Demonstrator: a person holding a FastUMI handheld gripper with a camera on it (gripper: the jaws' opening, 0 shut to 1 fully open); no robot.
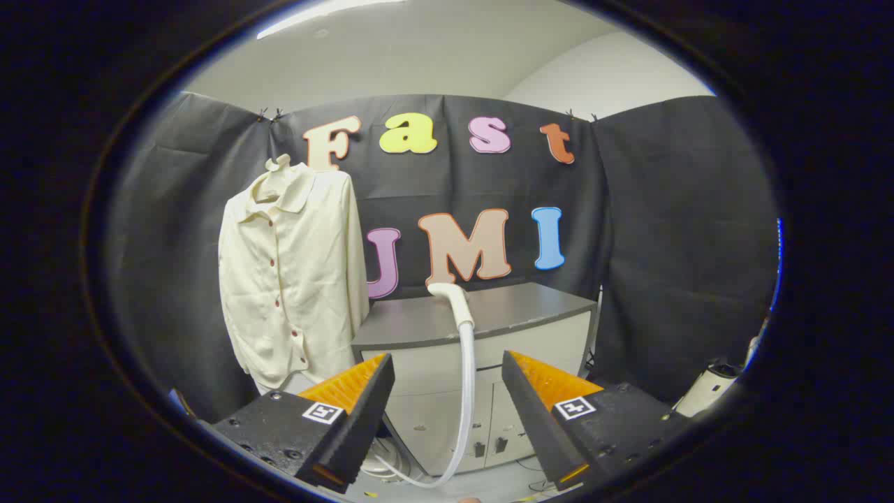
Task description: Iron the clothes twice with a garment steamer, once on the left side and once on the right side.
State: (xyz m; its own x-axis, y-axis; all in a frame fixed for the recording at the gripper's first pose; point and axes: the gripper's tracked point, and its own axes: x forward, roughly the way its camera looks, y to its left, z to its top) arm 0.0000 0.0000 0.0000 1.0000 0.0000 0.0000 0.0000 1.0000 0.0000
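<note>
While nothing is gripped, the gripper [447,412] is held with its two fingers spread wide apart, and the hose passes through the gap between them without being touched. One square black-and-white marker is fixed on each finger, two markers in all; no readable writing is carried on them.

One cream shirt [290,276] is hung upright in front of the black cloth wall [670,230], beyond the fingers and to the left of them. A collar is seen at its top, and five small red buttons can be counted down its front. No label can be read on it.

One garment steamer head [452,302], white, is laid on the grey top of one cabinet [538,307], just right of the shirt's hem. One white hose [466,391] is hung from it down the cabinet's front and is curled along the floor below the fingers. Two pale doors are seen on the cabinet front.

One white cylindrical object [707,388] is seen low to the right of the fingers; what it is cannot be told.
</note>
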